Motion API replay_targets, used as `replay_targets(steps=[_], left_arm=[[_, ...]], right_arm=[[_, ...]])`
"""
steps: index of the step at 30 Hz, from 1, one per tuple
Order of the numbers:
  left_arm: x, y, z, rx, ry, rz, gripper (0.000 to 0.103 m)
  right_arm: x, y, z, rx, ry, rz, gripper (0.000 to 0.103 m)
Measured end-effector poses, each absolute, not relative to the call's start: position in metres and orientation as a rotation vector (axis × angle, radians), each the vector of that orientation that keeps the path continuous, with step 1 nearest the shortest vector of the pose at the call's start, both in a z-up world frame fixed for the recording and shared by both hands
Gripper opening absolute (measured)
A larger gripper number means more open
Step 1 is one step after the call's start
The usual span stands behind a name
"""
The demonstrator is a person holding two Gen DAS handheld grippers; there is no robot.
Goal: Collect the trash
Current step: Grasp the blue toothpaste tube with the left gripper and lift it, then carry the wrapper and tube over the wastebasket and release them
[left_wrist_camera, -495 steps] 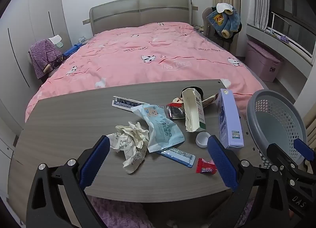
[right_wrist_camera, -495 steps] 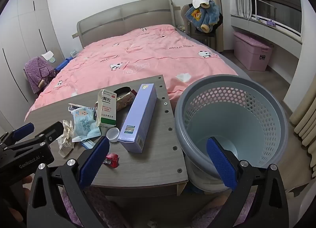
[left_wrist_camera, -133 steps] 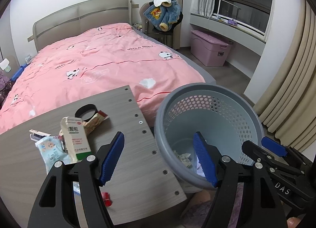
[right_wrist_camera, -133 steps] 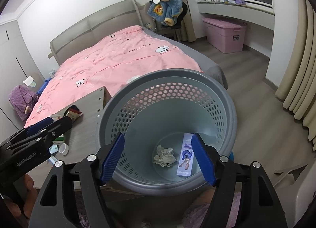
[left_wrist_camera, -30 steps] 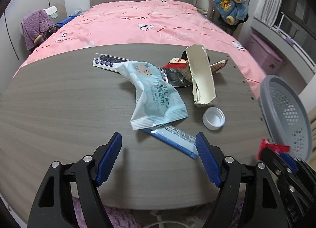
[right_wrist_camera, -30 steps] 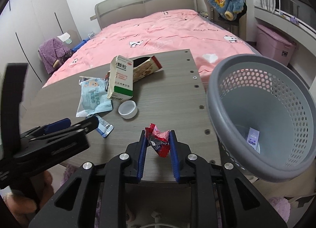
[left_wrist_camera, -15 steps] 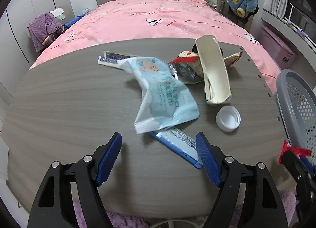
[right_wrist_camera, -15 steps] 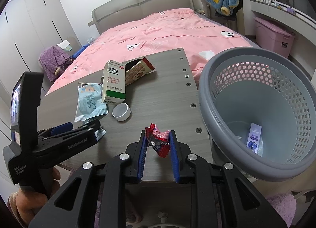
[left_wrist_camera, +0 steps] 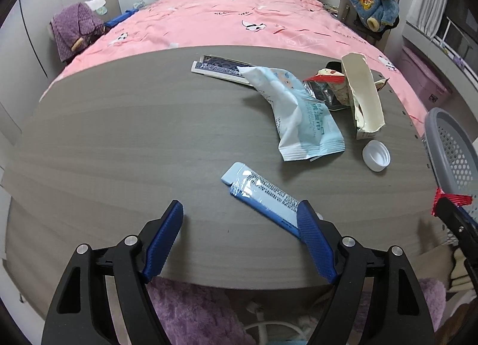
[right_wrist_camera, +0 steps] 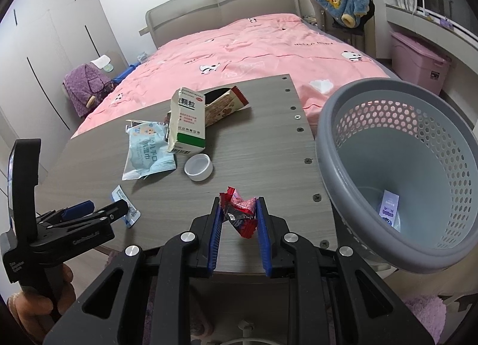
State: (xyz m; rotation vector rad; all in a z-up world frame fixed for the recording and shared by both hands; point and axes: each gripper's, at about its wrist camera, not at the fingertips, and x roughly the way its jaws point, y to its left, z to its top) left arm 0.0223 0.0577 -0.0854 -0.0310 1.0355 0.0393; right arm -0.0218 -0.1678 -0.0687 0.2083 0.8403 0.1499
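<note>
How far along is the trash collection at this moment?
Partly done. A purple box already lies in the grey basket. The right claw is shut on a red wrapper. The left claw is open over the blue sachet. Left on the table: wipes pack, white cap, torn carton, snack wrapper.

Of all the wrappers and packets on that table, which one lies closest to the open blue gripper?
The long blue sachet: it lies by the left gripper, one end touching or passing behind a finger. The pale wipes packet and the striped wrapper lie farther back.
</note>
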Motion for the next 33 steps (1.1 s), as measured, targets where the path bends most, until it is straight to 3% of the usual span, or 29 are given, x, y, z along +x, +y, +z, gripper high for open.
replay_targets(steps=[16,18,23,27,29,33], left_arm=[[0.029,0.042,-0.089,-0.047,1.024,0.015,0.074],[0.027,0.037,-0.089,-0.017,1.019,0.013,0.065],[0.022,0.034,-0.085,-0.003,1.022,-0.032,0.029],[0.020,0.042,-0.084,-0.042,1.024,-0.065,0.018],[0.021,0.046,-0.083,-0.042,1.022,-0.064,0.004],[0.022,0.053,-0.083,-0.045,1.021,-0.059,0.004]], right_arm=[[-0.023,-0.163,-0.068,0.198,0.840,0.147,0.022],[-0.022,-0.164,-0.068,0.202,0.839,0.146,0.022],[-0.022,-0.167,-0.068,0.209,0.840,0.144,0.022],[-0.022,-0.169,-0.068,0.212,0.836,0.143,0.022],[-0.022,-0.170,-0.068,0.215,0.836,0.142,0.022],[-0.022,-0.169,-0.068,0.215,0.837,0.146,0.022]])
